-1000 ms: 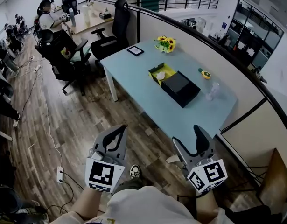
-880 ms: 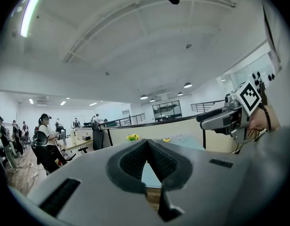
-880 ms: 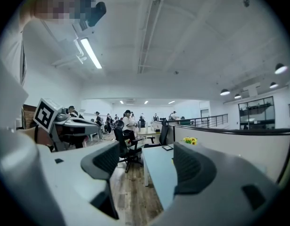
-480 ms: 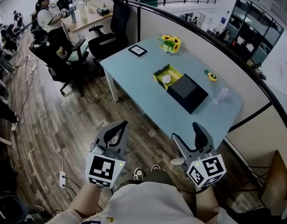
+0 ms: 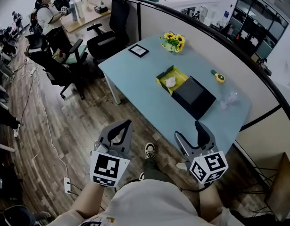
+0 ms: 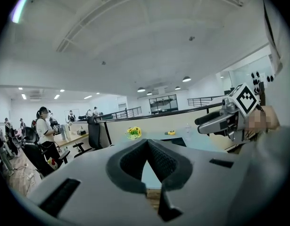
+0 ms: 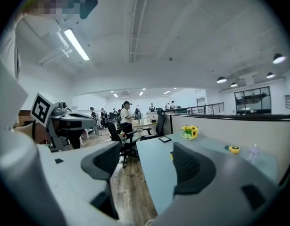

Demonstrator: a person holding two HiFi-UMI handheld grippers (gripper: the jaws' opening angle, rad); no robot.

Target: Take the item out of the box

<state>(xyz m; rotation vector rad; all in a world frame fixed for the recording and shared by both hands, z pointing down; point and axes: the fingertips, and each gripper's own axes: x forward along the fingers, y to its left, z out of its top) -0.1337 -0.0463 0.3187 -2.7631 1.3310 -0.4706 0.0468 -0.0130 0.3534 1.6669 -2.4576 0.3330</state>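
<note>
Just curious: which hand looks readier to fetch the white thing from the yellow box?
Probably right: the right gripper has open jaws and hangs by the table edge; the left gripper is over floor, jaws together.

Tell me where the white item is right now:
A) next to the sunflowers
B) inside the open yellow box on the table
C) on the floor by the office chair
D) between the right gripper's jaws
B: the head view shows the white item lying inside the open yellow box on the table, while the right gripper is open, empty and short of the table.
</note>
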